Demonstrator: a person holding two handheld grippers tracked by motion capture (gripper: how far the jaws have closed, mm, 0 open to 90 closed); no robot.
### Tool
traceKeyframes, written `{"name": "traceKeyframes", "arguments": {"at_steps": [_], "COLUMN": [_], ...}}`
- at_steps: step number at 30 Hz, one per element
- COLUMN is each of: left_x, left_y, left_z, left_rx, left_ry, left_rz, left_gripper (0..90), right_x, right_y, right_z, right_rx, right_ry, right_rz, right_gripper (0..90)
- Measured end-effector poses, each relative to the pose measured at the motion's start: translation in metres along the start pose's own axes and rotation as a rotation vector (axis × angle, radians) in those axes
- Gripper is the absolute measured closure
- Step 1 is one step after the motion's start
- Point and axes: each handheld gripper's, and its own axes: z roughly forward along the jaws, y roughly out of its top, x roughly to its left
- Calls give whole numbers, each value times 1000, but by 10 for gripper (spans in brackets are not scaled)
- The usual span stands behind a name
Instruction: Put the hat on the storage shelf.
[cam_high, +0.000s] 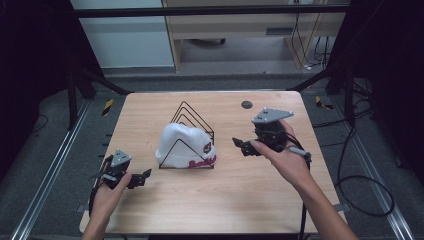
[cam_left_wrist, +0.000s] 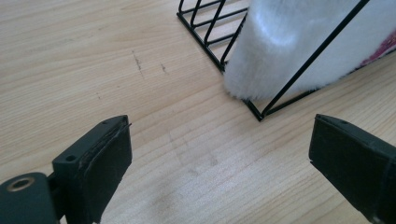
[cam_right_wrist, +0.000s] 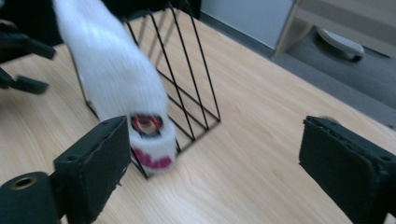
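On wooden table (cam_high: 210, 200): white knit beanie (cam_high: 181, 142) slotted in black wire rack (cam_high: 192, 120); left gripper (cam_high: 142, 177), right gripper (cam_high: 241, 145) flank it, jaws spread, empty.

A white knit hat (cam_high: 182, 142) – pink lettering on its cuff – sits upright in a black wire rack (cam_high: 192, 120); mid-table.

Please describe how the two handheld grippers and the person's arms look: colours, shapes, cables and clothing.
The left gripper and the right gripper are black, each topped by a grey three-cornered plate. Their fingers are thick black rectangular blocks with flat pads and a small screw hole. A black cable trails from the right one. The forearms are bare; no sleeves show.
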Motion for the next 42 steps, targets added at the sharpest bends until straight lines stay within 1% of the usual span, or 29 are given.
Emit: {"name": "traceKeyframes", "arguments": {"at_steps": [2,3,4,5,6,8,9,10,14,15,16,17,18,19,20,22,23,24,28,29,31,34,36,42], "left_x": [-1,-1,-1,-1,-1,0,1,1,2,2,3,4,4,6,6,7,8,8,11,11,12,13,13,14], "left_y": [0,0,0,1,1,1,1,0,-3,-4,-5,-6,-6,-8,-8,-10,-12,-12,-17,-17,-18,-19,-20,-24], "left_z": [1,2,3,3,4,4,4,4,5,5,5,5,4,3,3,3,4,4,5,5,5,5,6,8], "left_rx": [-2,-1,-4,-1,-1,3,9,13,22,26,29,30,30,30,30,36,46,46,56,56,64,68,72,88], "left_ry": [-5,-6,-4,-3,-5,-9,-9,-7,-13,-14,-14,-13,-11,-6,-6,-5,-3,-3,5,5,8,11,14,15], "left_rz": [1,5,3,4,3,7,5,4,2,3,4,5,5,-2,-2,1,7,7,5,5,6,8,9,11], "left_gripper": [54,54,54,54,54,54,54,54,54,53,53,53,53,53,53,52,51,51,51,51,51,50,50,48], "right_x": [-5,-7,-10,-16,-16,-21,-26,-26,-32,-34,-34,-36,-36,-39,-39,-41,-43,-43,-46,-46,-47,-47,-46,-41], "right_y": [-17,-22,-29,-41,-41,-53,-63,-63,-83,-92,-92,-100,-100,-109,-109,-118,-127,-127,-145,-145,-153,-157,-161,-172], "right_z": [-3,-4,-5,-7,-7,-9,-10,-10,-11,-11,-11,-11,-11,-11,-11,-11,-10,-10,-8,-8,-7,-6,-5,5], "right_rx": [9,13,16,21,21,27,29,29,38,45,45,50,50,59,59,64,75,75,103,103,110,109,114,134], "right_ry": [-13,-17,-21,-30,-30,-38,-42,-42,-51,-56,-56,-58,-58,-64,-64,-68,-75,-75,-79,-79,-83,-84,-79,-73], "right_rz": [11,11,19,39,39,60,78,78,95,99,99,110,110,124,124,144,154,154,181,181,191,194,205,217], "right_gripper": [111,115,119,129,129,130,131,131,131,131,131,131,131,131,131,131,131,131,130,130,130,130,129,128]}}
